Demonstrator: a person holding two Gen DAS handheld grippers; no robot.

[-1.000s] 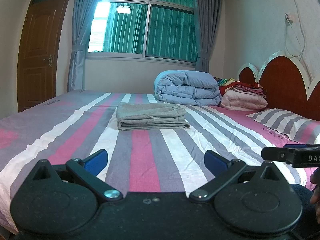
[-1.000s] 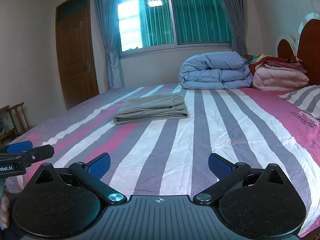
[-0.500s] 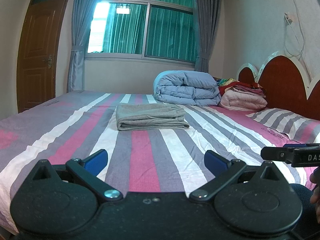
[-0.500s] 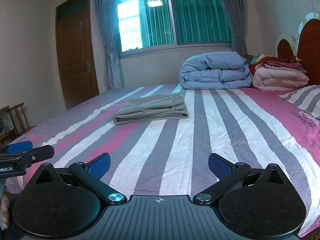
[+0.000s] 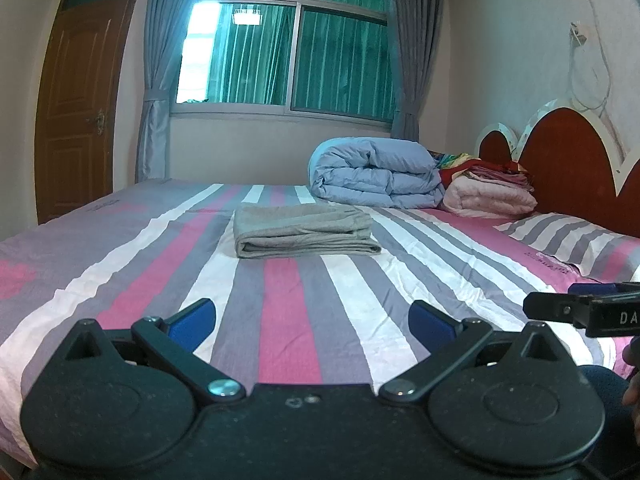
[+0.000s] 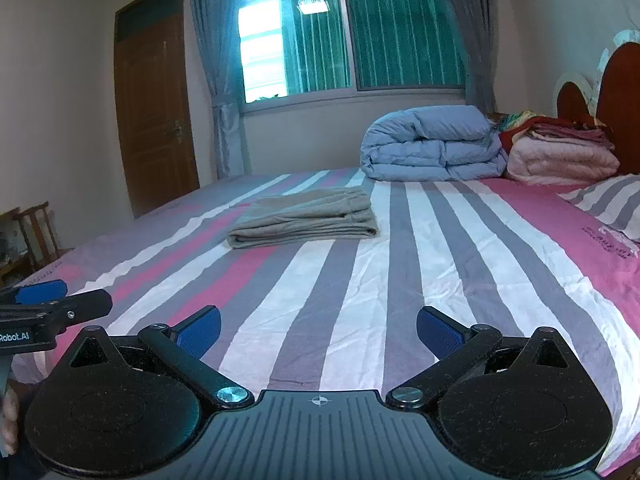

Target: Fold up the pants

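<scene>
Pants: the grey pants lie folded into a flat, layered rectangle on the striped bed, out toward its middle, with the rounded fold edge facing the cameras.
Pants relative to left gripper: the left gripper hangs low over the near edge of the bed, well apart from the pants, which sit straight ahead and beyond its fingertips.
Pants relative to right gripper: the right gripper is also at the near edge; the pants lie ahead and a little to its left, well apart.
Left gripper state: jaws spread wide, blue pads far apart, nothing between them.
Right gripper state: jaws spread wide, blue pads far apart, holding nothing.
Pose: both grippers are level, pointing across the bed toward the window, side by side; each shows at the edge of the other's view.
Far side of bed: a folded blue duvet and a pink blanket stack sit near the headboard, beyond the pants.
</scene>
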